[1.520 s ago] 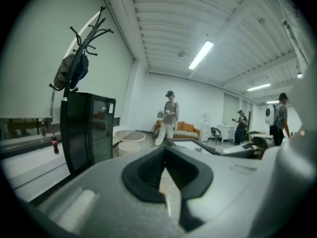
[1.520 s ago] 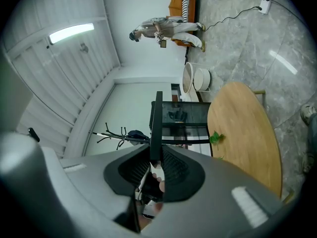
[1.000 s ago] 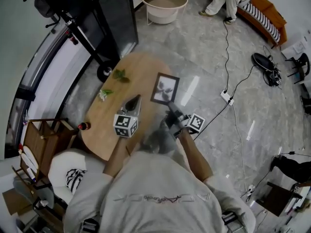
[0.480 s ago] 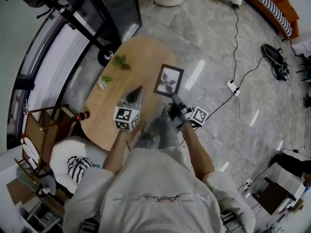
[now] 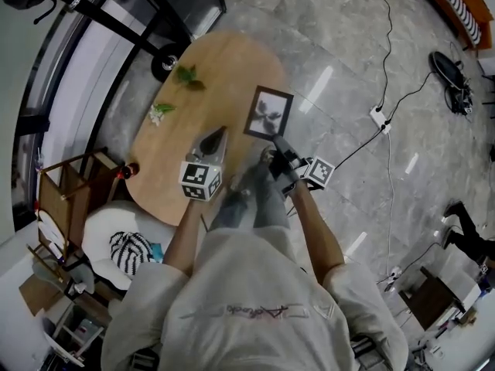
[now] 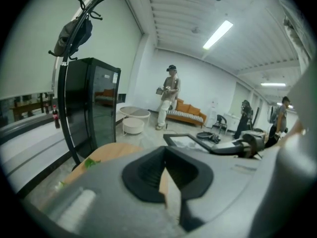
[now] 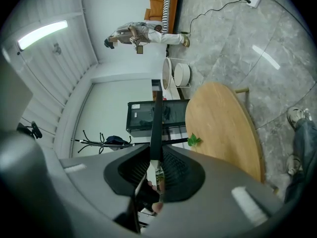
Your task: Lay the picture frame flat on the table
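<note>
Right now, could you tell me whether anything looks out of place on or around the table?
The picture frame is not lying flat: the right gripper grips its lower edge and holds it up at the right edge of the table. Loose green sprigs lie on the tabletop.

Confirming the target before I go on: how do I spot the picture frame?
Start at the oval wooden table. At its right edge the right hand-held gripper pinches a picture frame by its lower edge. Unlike the green sprigs further left, it is a black-rimmed rectangle with a pale print.
</note>
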Action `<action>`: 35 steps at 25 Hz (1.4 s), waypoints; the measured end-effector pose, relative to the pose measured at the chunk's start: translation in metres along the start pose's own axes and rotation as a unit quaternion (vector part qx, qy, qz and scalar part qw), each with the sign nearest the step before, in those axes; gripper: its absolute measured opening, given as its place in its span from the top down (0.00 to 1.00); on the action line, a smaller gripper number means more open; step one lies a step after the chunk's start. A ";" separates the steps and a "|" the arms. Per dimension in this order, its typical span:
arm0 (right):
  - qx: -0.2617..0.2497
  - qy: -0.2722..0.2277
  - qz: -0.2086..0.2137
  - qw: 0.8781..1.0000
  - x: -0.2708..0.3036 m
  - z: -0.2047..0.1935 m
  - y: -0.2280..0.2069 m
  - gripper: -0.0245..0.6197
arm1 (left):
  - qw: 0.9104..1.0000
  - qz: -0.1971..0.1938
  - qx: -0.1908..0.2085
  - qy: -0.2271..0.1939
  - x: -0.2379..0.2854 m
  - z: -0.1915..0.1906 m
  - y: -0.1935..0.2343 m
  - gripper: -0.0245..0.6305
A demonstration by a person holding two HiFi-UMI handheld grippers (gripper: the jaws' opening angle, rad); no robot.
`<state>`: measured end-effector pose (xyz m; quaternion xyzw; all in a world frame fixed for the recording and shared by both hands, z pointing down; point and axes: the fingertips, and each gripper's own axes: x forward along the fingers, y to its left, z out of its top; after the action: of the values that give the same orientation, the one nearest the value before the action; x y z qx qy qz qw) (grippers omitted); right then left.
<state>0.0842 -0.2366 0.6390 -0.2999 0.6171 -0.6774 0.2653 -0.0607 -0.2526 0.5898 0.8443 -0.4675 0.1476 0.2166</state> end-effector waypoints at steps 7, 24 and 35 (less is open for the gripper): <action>0.019 0.006 -0.018 1.000 0.011 0.010 -0.038 0.85 | 0.999 0.010 -0.026 0.027 0.029 -0.037 0.016 0.96; 0.052 0.033 -0.049 0.997 0.028 0.024 -0.122 0.85 | 0.997 0.007 -0.040 0.069 0.087 -0.097 0.033 0.96; 0.065 0.047 -0.068 0.994 0.035 0.035 -0.178 0.85 | 0.995 0.020 -0.049 0.080 0.117 -0.135 0.046 0.96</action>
<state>0.0885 -0.2683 0.8207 -0.2910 0.5619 -0.7457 0.2085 -0.0454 -0.2910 0.7698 0.8087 -0.4718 0.1962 0.2914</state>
